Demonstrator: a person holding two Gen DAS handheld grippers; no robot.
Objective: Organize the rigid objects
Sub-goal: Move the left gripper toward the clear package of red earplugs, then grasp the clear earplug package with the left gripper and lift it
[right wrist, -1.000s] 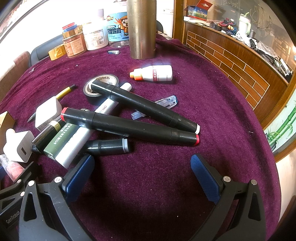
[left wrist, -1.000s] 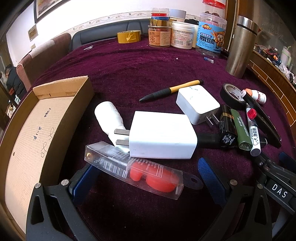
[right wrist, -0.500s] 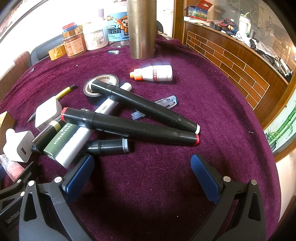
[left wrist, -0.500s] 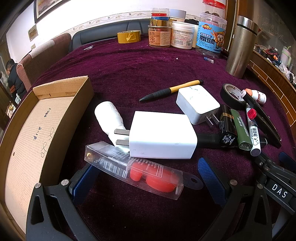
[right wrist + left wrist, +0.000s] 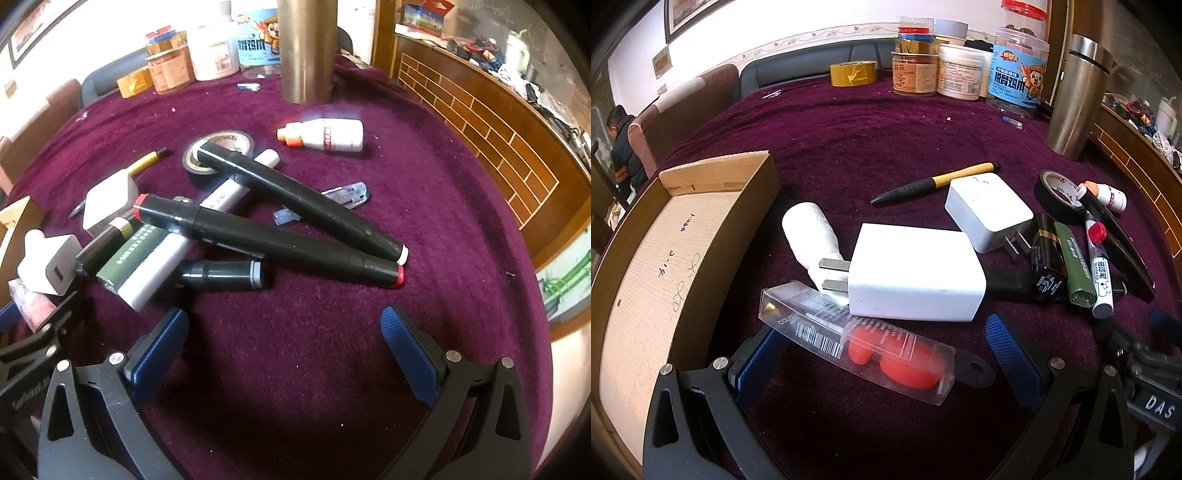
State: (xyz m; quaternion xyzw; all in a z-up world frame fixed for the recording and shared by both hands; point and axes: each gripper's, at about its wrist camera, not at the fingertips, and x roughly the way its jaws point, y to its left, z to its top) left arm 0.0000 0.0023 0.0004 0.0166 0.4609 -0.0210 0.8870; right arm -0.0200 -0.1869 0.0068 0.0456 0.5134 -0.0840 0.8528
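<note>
In the left wrist view my left gripper (image 5: 882, 354) is open, its blue pads on either side of a clear plastic package with red pieces (image 5: 857, 341). Just beyond lies a big white charger (image 5: 916, 277), a white bottle (image 5: 809, 230) and a smaller white charger (image 5: 988, 210). An open cardboard box (image 5: 665, 258) stands at the left. In the right wrist view my right gripper (image 5: 284, 343) is open and empty above bare cloth. Ahead of it lie two long black markers (image 5: 266, 236), a short dark marker (image 5: 221, 275), a green battery (image 5: 136, 251) and a white marker (image 5: 162, 269).
A black tape roll (image 5: 218, 147), a small white bottle with an orange cap (image 5: 325, 134) and a clear blue pen cap (image 5: 343, 194) lie further off. A tall steel flask (image 5: 306, 48) and several jars (image 5: 960, 74) stand at the back. A wooden counter (image 5: 498, 147) borders the table's right.
</note>
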